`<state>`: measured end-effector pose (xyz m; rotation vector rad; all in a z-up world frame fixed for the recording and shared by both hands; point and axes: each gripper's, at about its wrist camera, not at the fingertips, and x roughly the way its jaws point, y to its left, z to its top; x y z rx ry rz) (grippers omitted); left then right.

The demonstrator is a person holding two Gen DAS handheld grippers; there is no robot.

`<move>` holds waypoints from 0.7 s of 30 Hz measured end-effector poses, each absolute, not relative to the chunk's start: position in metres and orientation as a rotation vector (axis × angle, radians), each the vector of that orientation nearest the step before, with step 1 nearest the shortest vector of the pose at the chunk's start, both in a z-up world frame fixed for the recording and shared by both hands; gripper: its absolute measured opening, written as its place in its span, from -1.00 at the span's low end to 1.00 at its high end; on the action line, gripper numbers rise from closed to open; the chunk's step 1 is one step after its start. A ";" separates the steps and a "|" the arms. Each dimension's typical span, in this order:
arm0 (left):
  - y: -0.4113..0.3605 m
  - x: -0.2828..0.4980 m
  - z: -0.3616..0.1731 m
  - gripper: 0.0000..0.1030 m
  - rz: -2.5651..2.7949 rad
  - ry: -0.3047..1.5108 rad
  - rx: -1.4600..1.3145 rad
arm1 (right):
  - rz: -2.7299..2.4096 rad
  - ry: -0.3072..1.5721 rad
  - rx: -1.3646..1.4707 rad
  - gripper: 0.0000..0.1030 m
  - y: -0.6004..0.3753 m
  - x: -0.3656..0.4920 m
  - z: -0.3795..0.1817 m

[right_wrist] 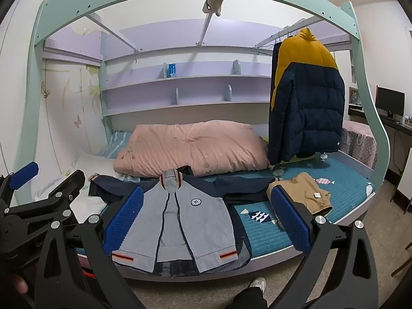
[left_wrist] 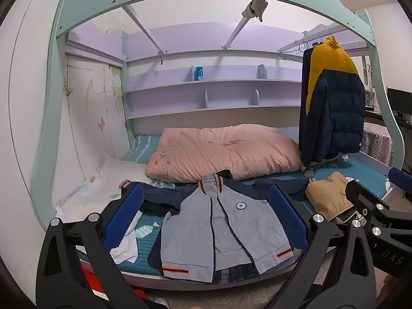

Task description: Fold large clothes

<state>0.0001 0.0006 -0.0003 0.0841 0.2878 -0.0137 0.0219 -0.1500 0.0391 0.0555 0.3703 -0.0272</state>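
We are holding the left gripper [left_wrist: 206,221] and right gripper [right_wrist: 206,219] spread apart, gripping nothing, above the grey-and-navy jacket [left_wrist: 221,229] lying flat on the bed [right_wrist: 283,234].

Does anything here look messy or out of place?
Mostly tidy. A beige cloth is wrapped oddly around the bunk's overhead rail, and a tan garment lies crumpled beside the flat grey jacket.

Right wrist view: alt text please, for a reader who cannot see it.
A grey and navy jacket lies spread open, front up, on a teal bed, framed by the open right tongs. Behind it lie a pink pillow and a tan garment.
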 end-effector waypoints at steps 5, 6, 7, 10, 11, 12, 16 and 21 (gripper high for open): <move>-0.001 0.001 0.000 0.91 -0.016 0.290 0.095 | -0.027 0.375 0.058 0.86 -0.151 0.022 0.038; -0.001 0.002 -0.001 0.91 -0.016 0.290 0.094 | -0.027 0.374 0.059 0.86 -0.151 0.022 0.038; -0.001 0.002 -0.001 0.91 -0.018 0.291 0.095 | -0.028 0.374 0.059 0.86 -0.152 0.022 0.038; -0.001 0.000 0.000 0.91 -0.017 0.288 0.095 | -0.028 0.374 0.061 0.86 -0.152 0.023 0.033; -0.001 0.000 0.000 0.91 -0.017 0.287 0.095 | -0.027 0.374 0.064 0.86 -0.152 0.023 0.033; -0.001 0.000 -0.001 0.91 -0.015 0.288 0.096 | -0.026 0.374 0.063 0.86 -0.151 0.023 0.033; -0.002 0.001 -0.001 0.91 -0.016 0.287 0.096 | -0.027 0.376 0.070 0.86 -0.152 0.024 0.035; -0.001 0.000 0.000 0.91 -0.017 0.287 0.095 | -0.028 0.375 0.070 0.86 -0.152 0.023 0.035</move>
